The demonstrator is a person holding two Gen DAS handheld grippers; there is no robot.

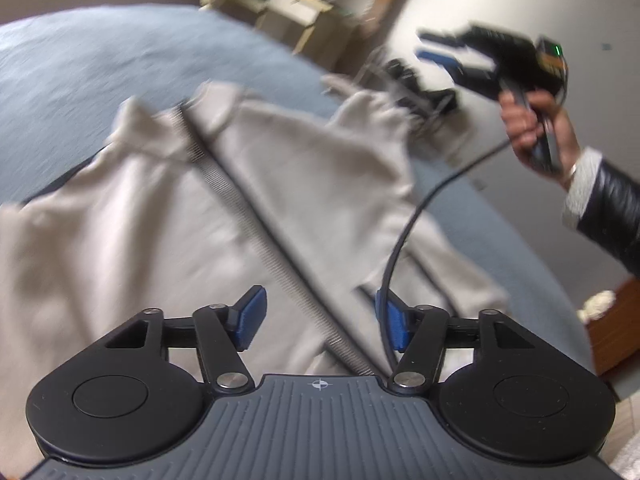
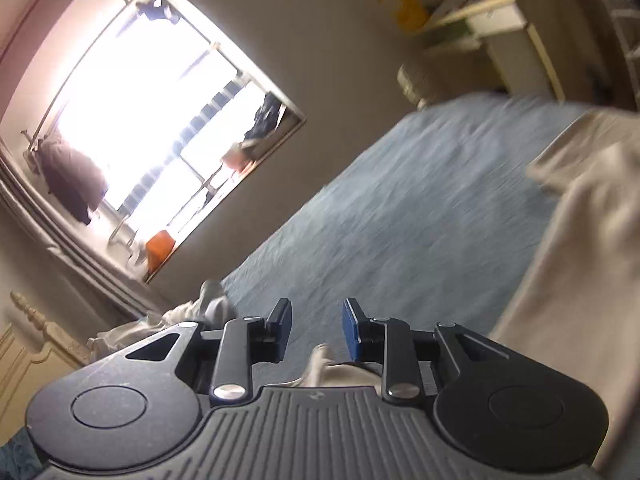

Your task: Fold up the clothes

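Beige zip-up jacket flat on blue bed; left gripper and right gripper both released, empty.

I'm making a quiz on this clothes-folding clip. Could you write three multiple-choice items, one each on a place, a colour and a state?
1. The beige zip jacket lies on: A a blue bedspread; B a wooden floor; C a chair.
2. The left hand-held gripper has pads coloured: A red; B blue; C green.
3. The right hand-held gripper is: A clamped on a sleeve; B open and empty; C gripping a cable.

Answers: 1 A, blue bedspread surrounds the jacket. 2 B, blue pads show. 3 B, nothing sits between its spread jaws.
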